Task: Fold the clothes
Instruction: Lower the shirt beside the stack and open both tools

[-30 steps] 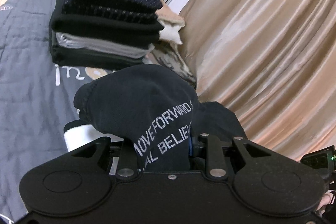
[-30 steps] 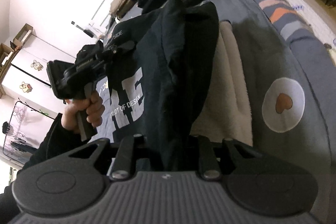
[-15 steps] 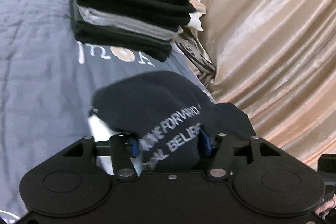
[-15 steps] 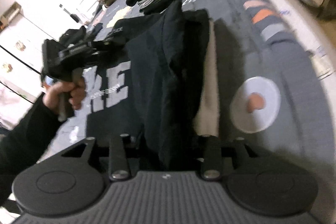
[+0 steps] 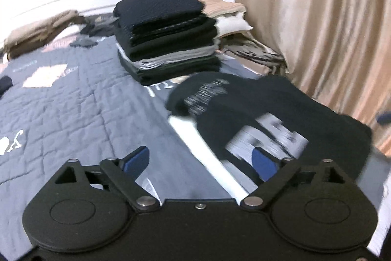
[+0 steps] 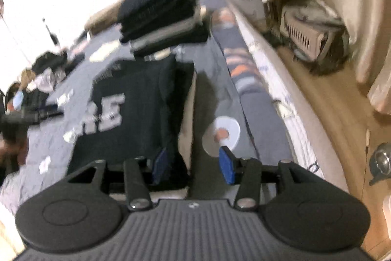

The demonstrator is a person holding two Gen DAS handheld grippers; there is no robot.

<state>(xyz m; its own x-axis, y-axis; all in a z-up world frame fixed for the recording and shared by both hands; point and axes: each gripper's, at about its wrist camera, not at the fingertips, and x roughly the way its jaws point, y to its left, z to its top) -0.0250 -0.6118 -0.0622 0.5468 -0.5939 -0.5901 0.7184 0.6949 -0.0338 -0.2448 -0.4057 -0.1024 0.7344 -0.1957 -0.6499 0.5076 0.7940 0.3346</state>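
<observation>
Both claws stand wide and hold nothing. Ahead and to the right of the left claw [image 5: 199, 159] lies the black T-shirt [image 5: 281, 119], flat on the grey quilted bed [image 5: 61, 99], with pale block letters blurred across its front and a white layer showing under its near edge. Its right blue pad overlaps the shirt's edge in view (touching or not, I cannot tell). Farther ahead stands a stack of folded clothes [image 5: 168, 36], mostly black with a grey layer low down. From the right claw [image 6: 193, 164], the same shirt lies ahead and left, and its left pad sits just beside the shirt's folded edge.
</observation>
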